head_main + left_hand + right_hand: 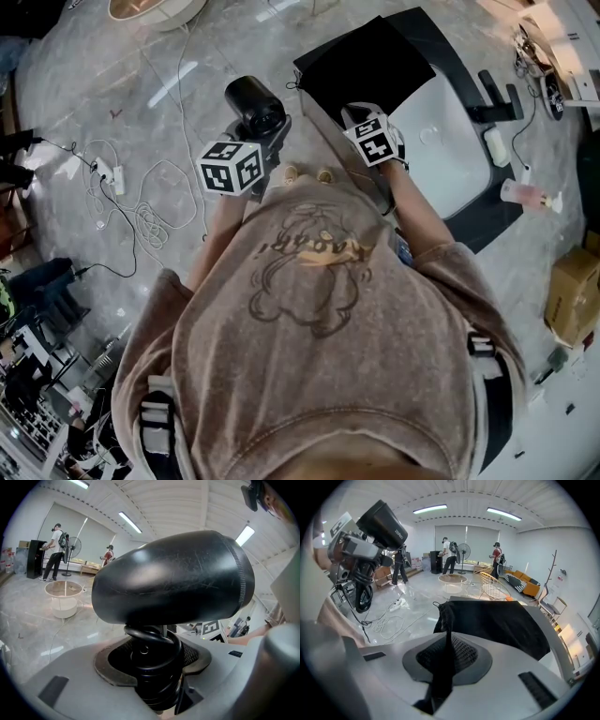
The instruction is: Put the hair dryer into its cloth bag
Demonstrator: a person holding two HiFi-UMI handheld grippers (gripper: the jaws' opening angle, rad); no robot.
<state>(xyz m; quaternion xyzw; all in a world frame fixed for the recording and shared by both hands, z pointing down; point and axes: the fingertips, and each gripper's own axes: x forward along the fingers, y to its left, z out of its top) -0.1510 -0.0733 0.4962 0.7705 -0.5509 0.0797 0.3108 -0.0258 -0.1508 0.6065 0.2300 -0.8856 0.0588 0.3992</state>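
Note:
A black hair dryer (255, 103) is held off the floor in front of me, its fat barrel (173, 576) filling the left gripper view. My left gripper (152, 677) is shut on the dryer's handle, which has the black cord coiled round it. The black cloth bag (370, 61) lies flat on the dark counter to the right. My right gripper (440, 667) is shut on a pinched fold at the bag's near edge, by the drawstring mouth (443, 613). In the right gripper view the hair dryer (382, 522) shows high at the left, apart from the bag (497, 620).
A white basin (450, 141) sits in the dark counter under the bag, with a small bottle (525, 194) beside it. White cables and a power strip (112, 173) lie on the marble floor at left. A cardboard box (574, 295) stands at right. People (450, 555) stand far back.

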